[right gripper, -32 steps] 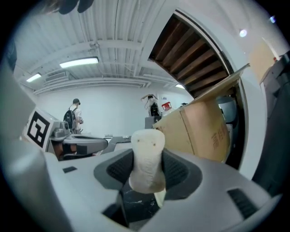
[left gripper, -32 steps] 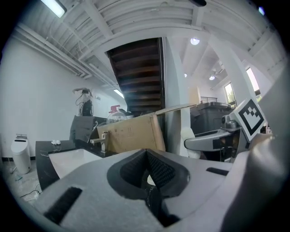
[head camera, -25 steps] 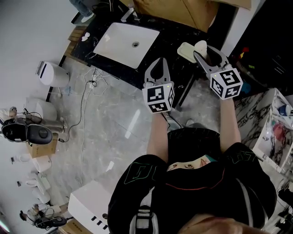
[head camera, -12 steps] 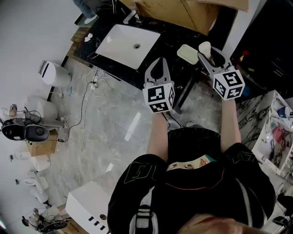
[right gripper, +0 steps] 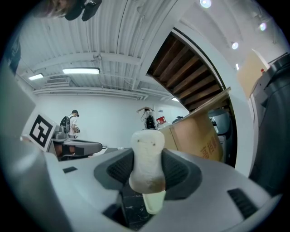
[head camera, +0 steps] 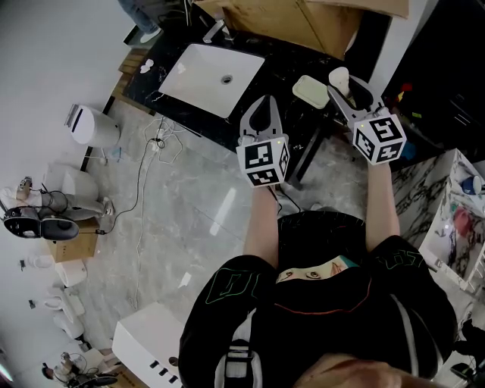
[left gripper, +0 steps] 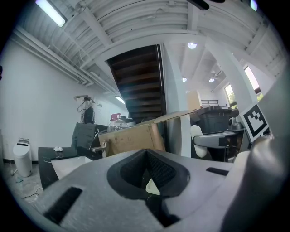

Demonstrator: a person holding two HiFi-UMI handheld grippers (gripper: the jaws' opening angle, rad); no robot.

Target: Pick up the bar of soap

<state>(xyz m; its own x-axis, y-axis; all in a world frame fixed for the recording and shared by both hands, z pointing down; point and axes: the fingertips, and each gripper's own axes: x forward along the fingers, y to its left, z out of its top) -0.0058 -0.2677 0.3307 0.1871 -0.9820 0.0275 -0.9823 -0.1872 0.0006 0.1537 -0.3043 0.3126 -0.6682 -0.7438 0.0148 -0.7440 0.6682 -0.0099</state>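
Observation:
The bar of soap is a cream, waisted block clamped upright between the jaws of my right gripper, above the black counter. In the right gripper view the soap fills the gap between the pads, and my right gripper is shut on it. A pale green soap dish lies on the counter just left of it, and its edge shows below the soap. My left gripper hovers over the counter's front edge, shut with nothing in it; its jaws meet at the tips.
A white sink basin is set into the black marble counter, with a faucet behind it. A cardboard box stands at the back. A white bin and loose cables are on the marble floor.
My right gripper has shifted slightly right with the soap, so the soap now sits clear of the dish. The left gripper has stayed where it was.

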